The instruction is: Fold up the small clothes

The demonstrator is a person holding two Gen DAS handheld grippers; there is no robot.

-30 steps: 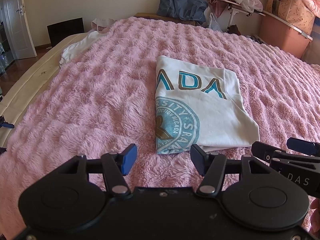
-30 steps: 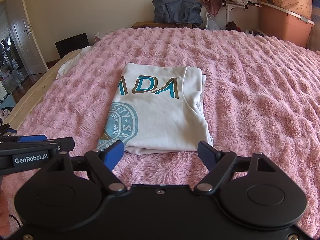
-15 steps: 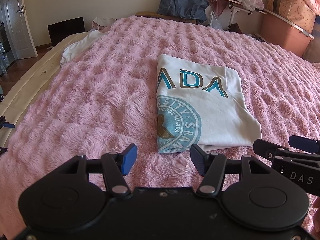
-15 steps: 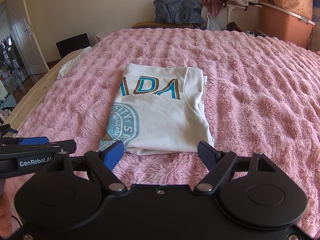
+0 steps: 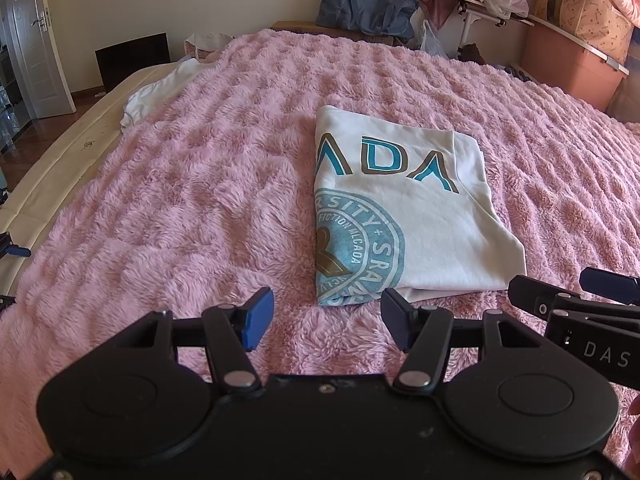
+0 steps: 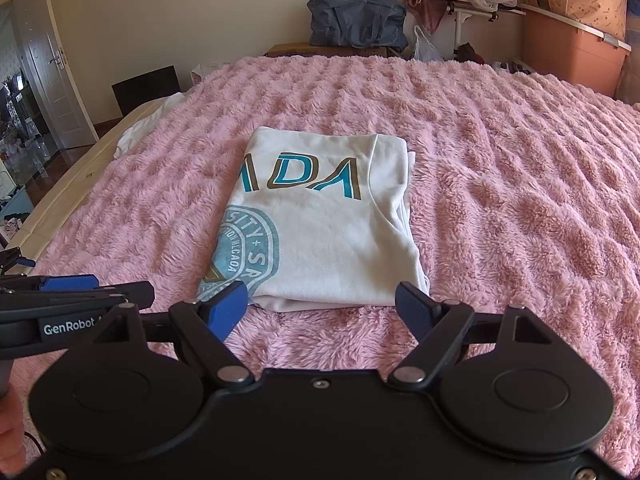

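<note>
Now folded shirt (image 6: 332, 236) mid-blanket (image 6: 520, 200), bare pile all round; both grippers' fingers (image 5: 258, 318) apart, empty.

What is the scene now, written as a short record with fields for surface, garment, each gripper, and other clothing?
surface: pink fluffy blanket on a bed
garment: white printed T-shirt, folded into a rectangle, lying flat
left gripper: open, empty, above the blanket near the shirt's front edge
right gripper: open, empty, near the same edge
other clothing: white garment, unfolded, at the blanket's far left edge
</note>
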